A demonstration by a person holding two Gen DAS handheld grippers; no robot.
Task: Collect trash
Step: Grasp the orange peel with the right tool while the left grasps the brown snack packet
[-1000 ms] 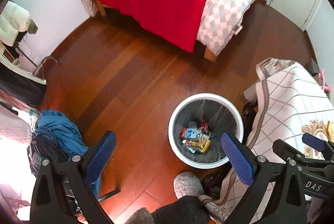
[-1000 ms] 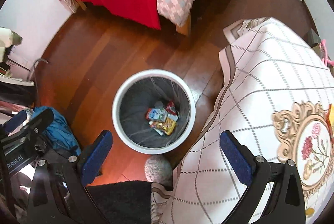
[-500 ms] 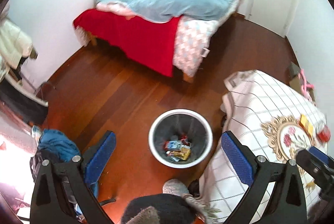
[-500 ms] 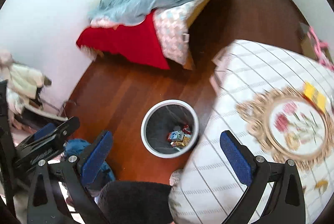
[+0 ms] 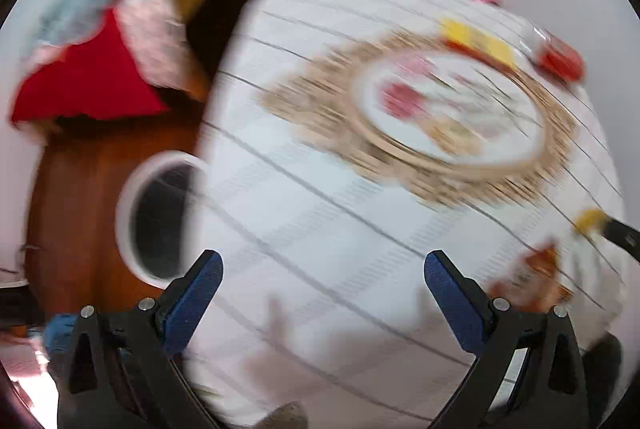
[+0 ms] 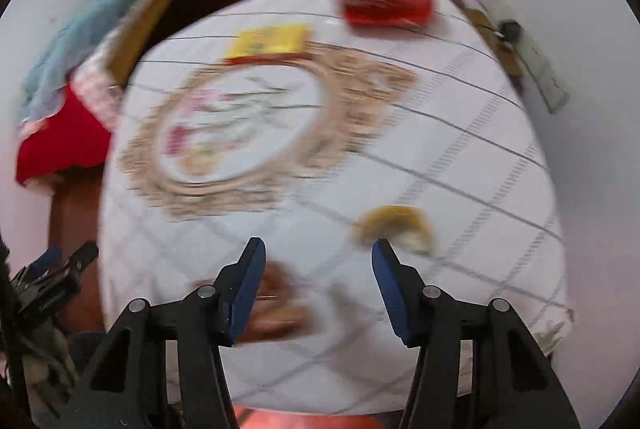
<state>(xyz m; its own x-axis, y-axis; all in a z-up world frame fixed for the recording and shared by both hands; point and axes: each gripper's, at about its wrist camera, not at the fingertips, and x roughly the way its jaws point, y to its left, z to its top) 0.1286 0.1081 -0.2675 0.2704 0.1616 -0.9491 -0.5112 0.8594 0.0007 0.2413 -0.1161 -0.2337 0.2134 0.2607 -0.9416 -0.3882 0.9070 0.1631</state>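
1. The right gripper (image 6: 318, 281) hangs over the near part of the table (image 6: 460, 157). Its jaws stand partly apart, with nothing between the blue pads.
2. The left gripper (image 5: 322, 293) hangs over the same table. Its jaws are spread wide and hold nothing.
3. A brown wrapper (image 6: 276, 305) lies on the tablecloth just behind the right gripper's left finger (image 6: 248, 285). Motion blur hides its detail.
4. A yellow-brown piece of trash (image 6: 394, 227) lies on the cloth just beyond the right finger (image 6: 390, 285).
5. Farther across the table, a yellow packet (image 6: 268, 41) lies at the far edge of the floral medallion (image 6: 244, 125). A red packet (image 6: 386, 3) lies near the table's far rim.
6. In the left wrist view, the white-rimmed trash bin (image 5: 132, 213) stands on the wooden floor (image 5: 76, 181) just beside the table's left edge, partly hidden by the cloth.
7. A bed (image 5: 92, 85) with red and blue covers stands beyond the bin.
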